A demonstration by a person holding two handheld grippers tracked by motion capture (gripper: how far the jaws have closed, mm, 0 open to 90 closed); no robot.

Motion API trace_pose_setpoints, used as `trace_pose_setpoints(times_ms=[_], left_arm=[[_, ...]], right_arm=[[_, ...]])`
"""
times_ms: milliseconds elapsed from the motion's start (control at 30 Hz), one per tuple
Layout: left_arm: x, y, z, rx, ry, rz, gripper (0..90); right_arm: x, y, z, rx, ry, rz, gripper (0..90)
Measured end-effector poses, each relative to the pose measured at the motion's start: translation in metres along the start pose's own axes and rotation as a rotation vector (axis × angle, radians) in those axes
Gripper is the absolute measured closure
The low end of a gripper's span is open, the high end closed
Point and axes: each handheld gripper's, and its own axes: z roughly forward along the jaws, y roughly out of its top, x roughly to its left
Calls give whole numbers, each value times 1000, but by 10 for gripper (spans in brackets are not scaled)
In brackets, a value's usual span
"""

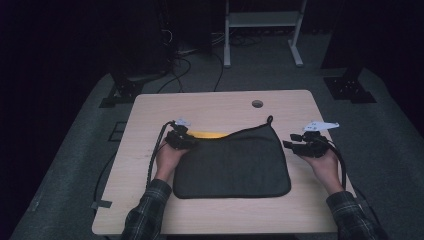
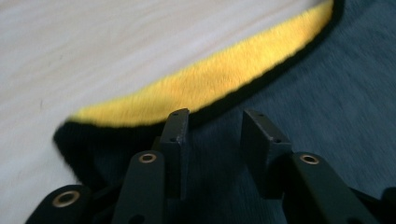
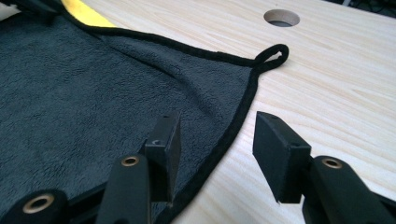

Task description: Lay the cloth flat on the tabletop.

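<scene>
A dark grey cloth point(image 1: 232, 162) with black edging lies flat on the wooden table point(image 1: 215, 102). Its yellow underside point(image 1: 207, 135) peeks out along the far left edge, and a small hanging loop point(image 1: 270, 119) sits at the far right corner. My left gripper point(image 1: 192, 142) rests at the cloth's far left corner, its jaws open over the grey cloth point(image 2: 327, 93) just short of the yellow strip point(image 2: 210, 84). My right gripper point(image 1: 289, 142) is at the cloth's right side. In the right gripper view the open jaws point(image 3: 217, 123) straddle the black edge, the loop point(image 3: 272, 55) beyond them.
A round hole point(image 1: 257, 103) is cut in the table behind the cloth, also seen in the right gripper view point(image 3: 281, 17). Bare wood surrounds the cloth on all sides. A white metal frame point(image 1: 262, 20) and cables stand on the dark floor beyond the table.
</scene>
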Motion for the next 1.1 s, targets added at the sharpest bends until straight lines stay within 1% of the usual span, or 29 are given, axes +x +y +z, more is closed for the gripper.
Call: trace_pose_setpoints(times_ms=[67, 100, 133, 167, 267, 333, 400, 433, 533, 600, 633, 700, 800, 867, 967, 1000, 1033, 1067, 1100], left_arm=[[3, 7, 4, -18, 13, -1, 601], [10, 14, 7, -19, 32, 10, 590], [10, 14, 7, -19, 32, 10, 589], [13, 17, 8, -23, 42, 5, 573], [25, 23, 11, -15, 78, -7, 570], [35, 24, 11, -12, 104, -30, 549], [41, 22, 8, -22, 113, -52, 534], [41, 21, 5, -33, 112, -55, 535], [38, 18, -3, -42, 112, -27, 542], [38, 16, -9, -48, 110, -25, 542], [38, 16, -12, -50, 109, -23, 532], [37, 15, -18, -56, 124, -8, 530], [39, 13, -25, -57, 134, 4, 522], [41, 13, -27, -41, 145, 13, 522], [43, 10, -27, -39, 142, 9, 522], [43, 9, -26, -31, 143, 17, 522], [43, 9, -22, -8, 146, 29, 522], [43, 9, -22, -8, 146, 29, 522], [43, 9, -19, 5, 150, 35, 522]], right_arm=[[1, 0, -1, -2, 1, -1, 506], [1, 0, -2, -9, 4, 2, 506], [1, 0, -2, -9, 4, 2, 506], [3, 1, -1, -11, 10, 1, 506], [5, 1, 1, -4, 13, -10, 506], [7, 0, 2, -1, 16, -13, 506], [8, -1, 4, 6, 19, -20, 506], [9, -1, 6, 10, 21, -26, 506], [9, 3, 16, 18, 28, -27, 510], [8, 7, 24, 17, 32, -20, 515], [7, 10, 30, 20, 33, -18, 516], [7, 12, 33, 21, 33, -18, 516], [8, 16, 35, 11, 37, -16, 516], [8, 17, 35, 6, 36, -15, 517], [7, 15, 36, 18, 41, -14, 519], [8, 15, 37, 20, 43, -14, 519], [8, 15, 38, 23, 45, -14, 519], [8, 15, 38, 23, 45, -14, 519], [9, 15, 39, 24, 45, -16, 519]])
